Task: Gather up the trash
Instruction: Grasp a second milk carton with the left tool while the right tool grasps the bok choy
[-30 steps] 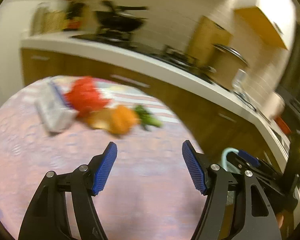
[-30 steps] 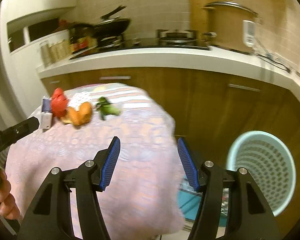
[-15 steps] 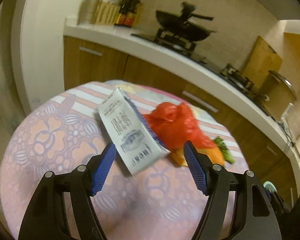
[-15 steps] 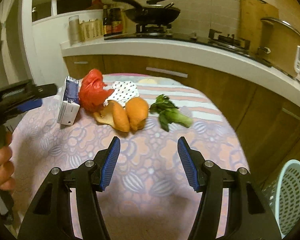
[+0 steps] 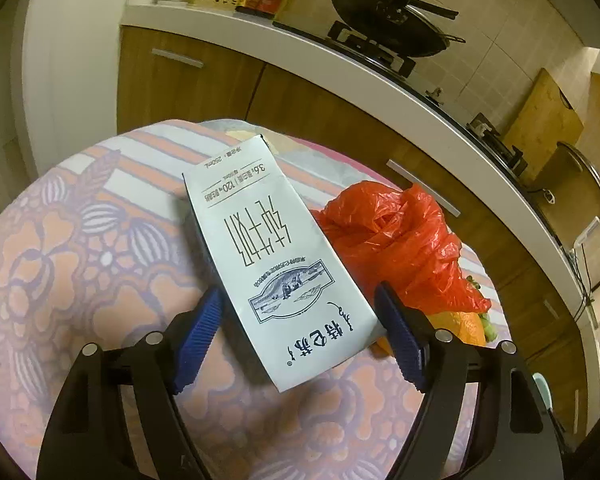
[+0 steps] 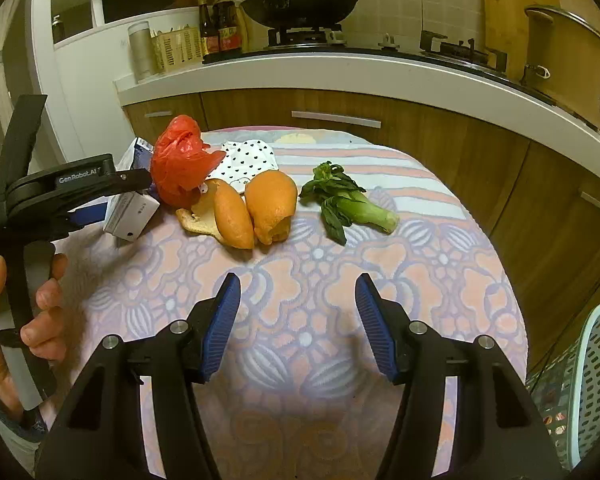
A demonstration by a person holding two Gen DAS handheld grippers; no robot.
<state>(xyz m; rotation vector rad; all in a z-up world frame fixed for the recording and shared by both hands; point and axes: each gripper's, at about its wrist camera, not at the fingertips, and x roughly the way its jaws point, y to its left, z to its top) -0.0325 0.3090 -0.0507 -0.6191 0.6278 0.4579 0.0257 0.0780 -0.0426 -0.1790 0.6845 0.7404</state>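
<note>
- While its jaws are opening, the left gripper (image 5: 300, 336) straddles the near end of a pale rectangular milk carton with dark printed lettering (image 5: 276, 256); the blue ribbed pads stand just clear of the carton's sides.
- Lying flat on the bench (image 6: 440, 280), which wears a pink and lilac floral cloth, the carton sits at the left of the heap of trash.
- Nearer the viewer in the right wrist view, the right gripper (image 6: 298, 320) hovers over bare cloth, jaws apart and nothing between them.
- A person's hand (image 6: 16, 320) at the left edge grasps the black handle of the left gripper.
- Beyond the right gripper lie curled orange fruit peels (image 6: 256, 208), and just right of them a green leafy vegetable stub (image 6: 348, 204).
- Behind the peels a crumpled red plastic bag (image 6: 180, 164) touches the carton, with a white black-dotted cloth (image 6: 248, 162) beside it.
- A pale blue perforated plastic basket (image 6: 592, 380) stands on the floor at the lower right.
- Farthest off, a black wok (image 6: 304, 2) sits on the stove.
</note>
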